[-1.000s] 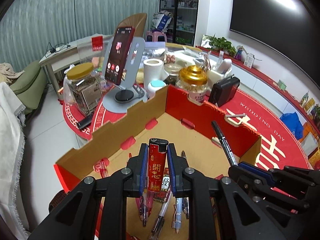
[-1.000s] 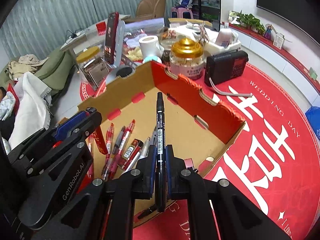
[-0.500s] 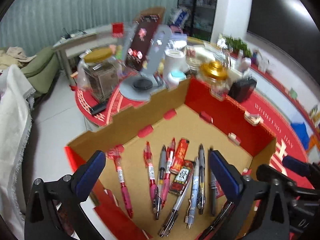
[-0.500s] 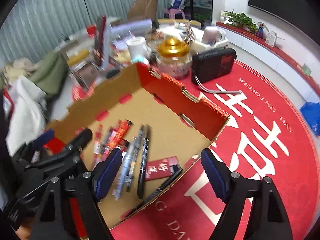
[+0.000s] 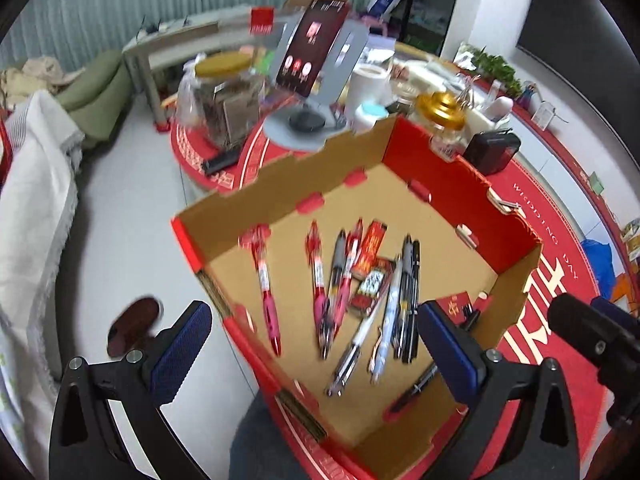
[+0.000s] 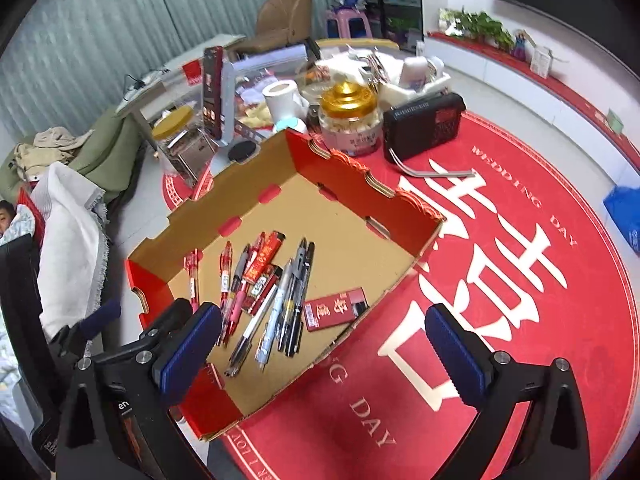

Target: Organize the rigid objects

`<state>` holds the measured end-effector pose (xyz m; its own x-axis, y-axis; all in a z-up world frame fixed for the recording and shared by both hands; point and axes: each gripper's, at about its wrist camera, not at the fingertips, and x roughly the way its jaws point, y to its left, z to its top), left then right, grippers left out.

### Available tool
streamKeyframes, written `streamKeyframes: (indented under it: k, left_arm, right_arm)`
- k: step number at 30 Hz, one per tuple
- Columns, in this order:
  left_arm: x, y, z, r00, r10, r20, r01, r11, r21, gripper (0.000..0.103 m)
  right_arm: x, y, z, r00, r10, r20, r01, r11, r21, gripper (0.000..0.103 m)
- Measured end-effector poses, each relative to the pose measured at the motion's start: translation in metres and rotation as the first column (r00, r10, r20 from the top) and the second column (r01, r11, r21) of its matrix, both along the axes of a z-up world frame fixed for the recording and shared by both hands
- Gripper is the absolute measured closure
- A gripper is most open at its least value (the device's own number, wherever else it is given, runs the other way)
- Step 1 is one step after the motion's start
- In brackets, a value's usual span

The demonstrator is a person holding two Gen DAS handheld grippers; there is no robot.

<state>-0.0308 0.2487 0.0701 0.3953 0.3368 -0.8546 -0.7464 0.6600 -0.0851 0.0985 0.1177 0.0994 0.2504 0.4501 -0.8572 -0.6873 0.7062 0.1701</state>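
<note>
Already, in the left wrist view, the left tool (image 5: 312, 354) stands wide apart, having just opened, with nothing between its pads; the red lighter (image 5: 371, 249) lies in the cardboard box (image 5: 516, 280) among the pens (image 5: 336, 280), long axis pointing toward the far wall like theirs

From the right wrist view, the right tool (image 6: 324, 344) is likewise spread and empty after opening; the black marker (image 6: 298, 292) lies beside the pens, tip toward the box's far side. On the desk (image 6: 520, 320) near the box no loose pens show, so sorting looks nearly done
</note>
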Motion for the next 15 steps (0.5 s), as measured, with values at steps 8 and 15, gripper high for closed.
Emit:
streamKeyframes:
  k: [8,15]
  left_arm:
    - [-0.004,-0.004,0.007,0.999,0.012,-0.046,-0.010,1.000,0.027,0.000]
    - [-0.003,-0.007,0.006,0.998,0.001,-0.061,0.001,0.999,0.048,0.000]
  right_arm:
    - [0.002,0.005,-0.003,0.998,-0.032,-0.048,0.030,0.999,-0.034,0.001]
    - [-0.002,0.007,-0.011,0.997,-0.017,-0.076,0.014,0.999,-0.041,0.001]
